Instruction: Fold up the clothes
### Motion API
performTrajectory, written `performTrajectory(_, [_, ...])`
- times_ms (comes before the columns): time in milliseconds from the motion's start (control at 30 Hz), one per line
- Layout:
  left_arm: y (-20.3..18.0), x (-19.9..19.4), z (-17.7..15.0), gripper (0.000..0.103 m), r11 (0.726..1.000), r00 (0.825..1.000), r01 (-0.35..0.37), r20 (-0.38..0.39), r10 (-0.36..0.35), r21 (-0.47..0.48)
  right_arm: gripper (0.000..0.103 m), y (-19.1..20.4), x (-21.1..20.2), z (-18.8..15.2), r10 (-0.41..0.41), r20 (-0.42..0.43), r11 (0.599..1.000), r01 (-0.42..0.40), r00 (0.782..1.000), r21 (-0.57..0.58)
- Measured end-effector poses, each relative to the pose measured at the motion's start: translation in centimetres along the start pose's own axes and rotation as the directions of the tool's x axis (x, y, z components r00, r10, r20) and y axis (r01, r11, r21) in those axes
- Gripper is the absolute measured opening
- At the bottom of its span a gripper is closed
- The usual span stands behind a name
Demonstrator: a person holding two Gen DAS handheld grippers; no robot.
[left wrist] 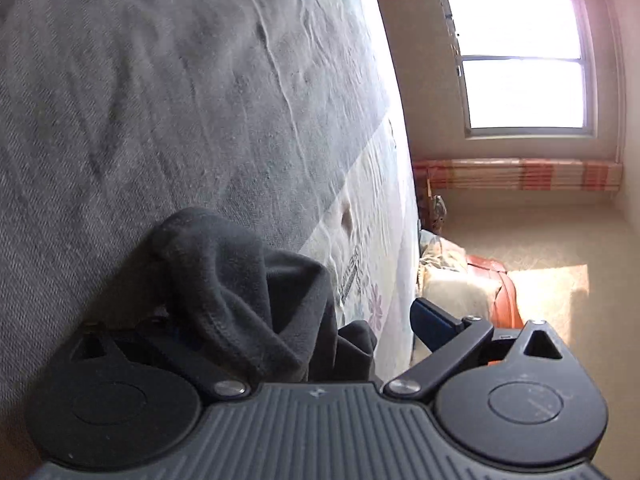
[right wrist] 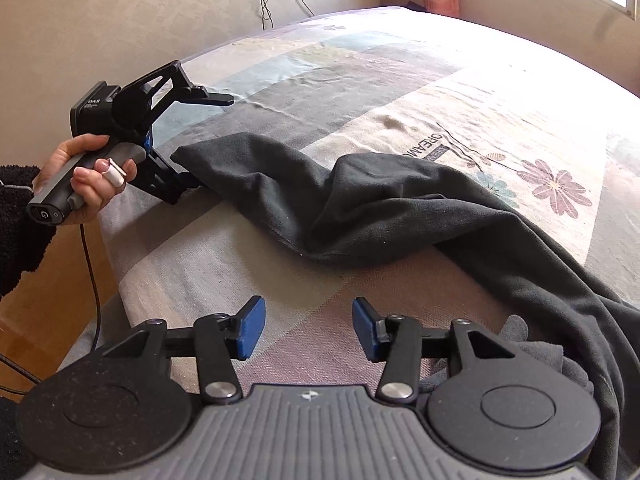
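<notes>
Sunlight pours through the window (left wrist: pixel 520 56) at the upper right of your left wrist view, washing out the far side of the bed (right wrist: pixel 460 92). That bed fills both views, its patchwork cover printed with a purple flower (right wrist: pixel 554 188) at the right of the right wrist view.

Your dark grey garment (right wrist: pixel 400 216) lies across the cover, running from left of centre down to the lower right corner of the right wrist view, rumpled into a ridge in the middle.

Your left tool (right wrist: pixel 188 140) sits at the left of that view, rolled onto its side, gripped by your left hand (right wrist: pixel 84 172) with a white band on one finger. One end of the garment reaches right up to it. In the left wrist view the cloth bunches over the left finger and hides it; the right blue pad (left wrist: pixel 430 322) stands clear of the cloth. From these views you cannot tell whether that tool is clamped on the fabric.

Your right tool (right wrist: pixel 308 330) at the bottom centre of its own view has its blue pads (right wrist: pixel 252 328) set moderately wide, nothing between them, over bare cover just short of the garment's near edge.
</notes>
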State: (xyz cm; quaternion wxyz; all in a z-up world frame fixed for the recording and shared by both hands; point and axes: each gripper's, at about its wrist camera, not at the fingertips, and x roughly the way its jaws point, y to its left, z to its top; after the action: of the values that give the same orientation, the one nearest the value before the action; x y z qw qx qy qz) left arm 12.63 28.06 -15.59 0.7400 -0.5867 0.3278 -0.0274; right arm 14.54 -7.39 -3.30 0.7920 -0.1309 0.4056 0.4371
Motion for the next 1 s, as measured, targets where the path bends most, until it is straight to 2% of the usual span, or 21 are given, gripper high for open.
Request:
performTrajectory(100, [-0.8, 0.5, 0.1, 0.096, 0.997, 0.999, -0.040, -0.010, 0.041, 0.071, 0.053, -0.3, 0.2, -0.2, -0.005, -0.005, 1.000, 0.005, 1.000, 0.016])
performTrajectory(167, [0.0, 0.0, 0.3, 0.089, 0.999, 1.000, -0.025, 0.006, 0.025, 0.031, 0.053, -0.4, 0.3, -0.3, -0.011, -0.007, 1.000, 0.011, 1.000, 0.027])
performTrajectory(233, [1.4, -0.7, 0.5, 0.067, 0.999, 1.000, 0.002, 0.030, -0.001, -0.039, 0.053, -0.4, 0.4, -0.5, -0.014, -0.012, 0.999, 0.015, 1.000, 0.035])
performTrajectory(267, [2.2, -1.0, 0.5, 0.060, 0.997, 0.999, 0.012, 0.035, -0.009, -0.072, 0.053, -0.4, 0.4, -0.6, -0.015, -0.014, 0.999, 0.016, 1.000, 0.036])
performTrajectory(300, [3.0, -1.1, 0.6, 0.048, 0.994, 0.999, 0.019, 0.038, -0.015, -0.105, 0.054, -0.4, 0.4, -0.7, -0.016, -0.016, 0.999, 0.016, 1.000, 0.035])
performTrajectory(333, [3.8, -1.2, 0.6, 0.041, 0.990, 0.999, 0.035, 0.042, -0.030, -0.136, 0.054, -0.4, 0.5, -0.7, -0.016, -0.017, 0.999, 0.017, 1.000, 0.034])
performTrajectory(400, [4.9, -1.0, 0.7, 0.034, 0.978, 0.996, 0.072, 0.062, -0.061, -0.195, 0.054, -0.3, 0.5, -0.8, -0.018, -0.020, 0.999, 0.019, 1.000, 0.032])
performTrajectory(533, [5.4, 0.0, 1.0, 0.033, 0.953, 0.990, 0.124, 0.100, -0.100, -0.276, 0.055, -0.1, 0.4, -0.8, -0.021, -0.020, 0.999, 0.022, 1.000, 0.031])
performTrajectory(633, [4.7, 1.0, 1.2, 0.030, 0.956, 0.992, 0.111, 0.089, -0.090, -0.272, 0.056, 0.2, 0.0, -0.8, -0.018, -0.007, 0.999, 0.019, 1.000, 0.031])
performTrajectory(700, [4.8, 1.2, 1.4, 0.031, 0.948, 0.990, 0.126, 0.091, -0.104, -0.294, 0.057, 0.3, -0.1, -0.8, -0.019, -0.003, 0.999, 0.019, 1.000, 0.031])
performTrajectory(800, [6.4, 1.2, 1.5, 0.035, 0.909, 0.979, 0.195, 0.121, -0.161, -0.368, 0.059, 0.4, -0.3, -1.0, -0.019, 0.000, 0.999, 0.019, 1.000, 0.032])
performTrajectory(867, [6.6, 1.5, 1.7, 0.037, 0.898, 0.979, 0.202, 0.118, -0.169, -0.392, 0.060, 0.4, -0.1, -1.1, -0.015, -0.008, 0.999, 0.015, 1.000, 0.029])
performTrajectory(933, [6.1, 2.1, 2.1, 0.039, 0.907, 0.985, 0.171, 0.096, -0.144, -0.385, 0.060, 0.6, 0.1, -1.1, -0.014, -0.013, 1.000, 0.014, 1.000, 0.024])
performTrajectory(967, [5.4, 2.5, 2.5, 0.037, 0.927, 0.992, 0.123, 0.068, -0.106, -0.353, 0.061, 0.6, 0.2, -1.1, -0.012, -0.014, 1.000, 0.013, 1.000, 0.023])
performTrajectory(1000, [4.7, 2.8, 2.7, 0.031, 0.947, 0.997, 0.068, 0.043, -0.058, -0.315, 0.061, 0.7, 0.3, -1.1, -0.008, -0.014, 1.000, 0.008, 1.000, 0.025])
